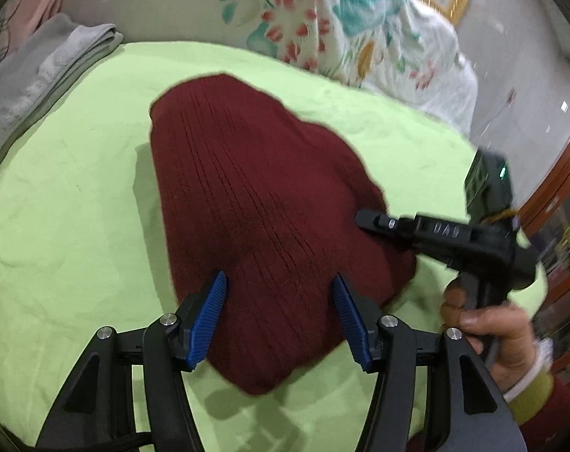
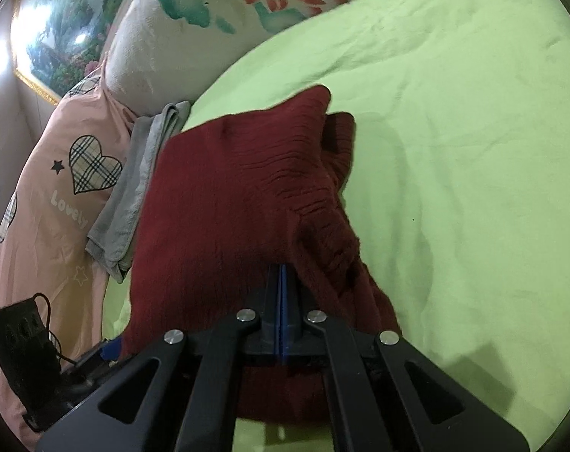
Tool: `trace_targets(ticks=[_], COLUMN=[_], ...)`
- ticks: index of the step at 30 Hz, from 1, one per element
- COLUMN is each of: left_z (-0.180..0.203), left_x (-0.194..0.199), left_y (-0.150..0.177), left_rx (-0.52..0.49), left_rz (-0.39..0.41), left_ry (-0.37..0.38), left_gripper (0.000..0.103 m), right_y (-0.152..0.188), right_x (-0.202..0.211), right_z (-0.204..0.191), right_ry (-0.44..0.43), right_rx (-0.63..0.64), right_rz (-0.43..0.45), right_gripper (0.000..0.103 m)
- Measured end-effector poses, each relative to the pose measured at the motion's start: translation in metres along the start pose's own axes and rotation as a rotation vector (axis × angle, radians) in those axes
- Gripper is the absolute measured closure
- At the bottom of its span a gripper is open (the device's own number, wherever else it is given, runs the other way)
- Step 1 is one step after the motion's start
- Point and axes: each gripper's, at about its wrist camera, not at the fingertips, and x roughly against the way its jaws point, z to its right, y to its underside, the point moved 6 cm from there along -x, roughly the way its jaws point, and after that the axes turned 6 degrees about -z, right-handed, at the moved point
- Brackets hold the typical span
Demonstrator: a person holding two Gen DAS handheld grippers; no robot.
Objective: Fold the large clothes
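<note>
A dark red ribbed knit sweater (image 1: 247, 188) (image 2: 228, 196) lies folded into a compact bundle on the light green bedsheet (image 1: 77, 188) (image 2: 454, 150). My left gripper (image 1: 279, 277) is open, and its blue pads straddle the sweater's near end without pressing on it. My right gripper (image 1: 360, 219) (image 2: 281, 268), held by a hand (image 1: 492, 331), is shut. Its tips rest against the sweater's right side by a raised fold. I see no fabric pinched between its pads.
A folded grey towel (image 1: 40, 71) (image 2: 134, 188) lies at the sheet's edge beside the sweater. A floral quilt (image 1: 322, 19) (image 2: 194, 7) and a pink pillow (image 2: 51, 188) lie behind it. A wooden cabinet (image 1: 564, 207) stands at the right.
</note>
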Motion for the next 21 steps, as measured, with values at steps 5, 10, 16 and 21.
trace_targets(ticks=[5, 10, 16, 21], left_z=[-0.015, -0.027, -0.026, -0.026], left_x=[0.042, 0.043, -0.003, -0.016], left_y=[0.002, -0.003, 0.009, 0.012], left_rx=[0.07, 0.124, 0.12, 0.108], left_rz=[0.082, 0.088, -0.039, -0.066], left_ry=[0.018, -0.005, -0.036, -0.031], left_gripper=[0.049, 0.049, 0.051, 0.044], right_y=[0.01, 0.025, 0.03, 0.036], right_x=[0.029, 0.028, 0.013, 0.001], right_z=[-0.028, -0.054, -0.032, -0.003], right_ry=[-0.016, -0.023, 0.099, 0.101], right_rx=[0.084, 0.18, 0.156, 0.071], right_rz=[0.044, 0.028, -0.001, -0.033], right_gripper=[0.101, 0.101, 0.101, 0.101])
